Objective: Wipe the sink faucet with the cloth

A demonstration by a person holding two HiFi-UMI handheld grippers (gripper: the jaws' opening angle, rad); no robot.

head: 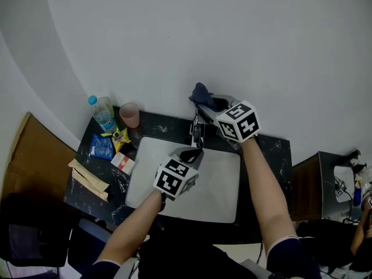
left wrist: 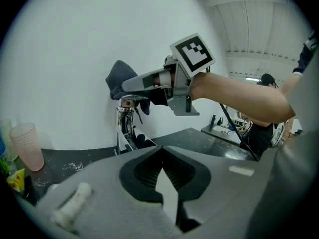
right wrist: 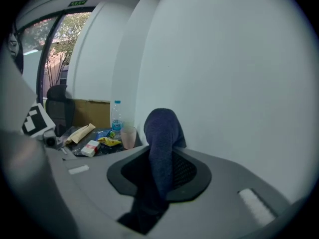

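The chrome faucet (head: 197,132) stands at the back rim of the white sink (head: 224,196); the left gripper view has it ahead of the jaws (left wrist: 126,126). My right gripper (head: 210,102) is shut on a dark blue cloth (head: 200,92), which it holds against the wall just above the faucet's top. From the left gripper's camera the cloth (left wrist: 118,78) bunches out of the right gripper (left wrist: 130,85). In the right gripper view the cloth (right wrist: 162,133) fills the right gripper (right wrist: 160,159). My left gripper (head: 193,154) hangs over the basin in front of the faucet, shut and empty (left wrist: 160,157).
On the dark counter (head: 273,156) left of the sink stand a water bottle (head: 102,114), a pink cup (head: 129,115), snack packets (head: 103,146), a small box (head: 122,163) and paper bags (head: 88,179). A white wall (head: 232,39) rises right behind the faucet.
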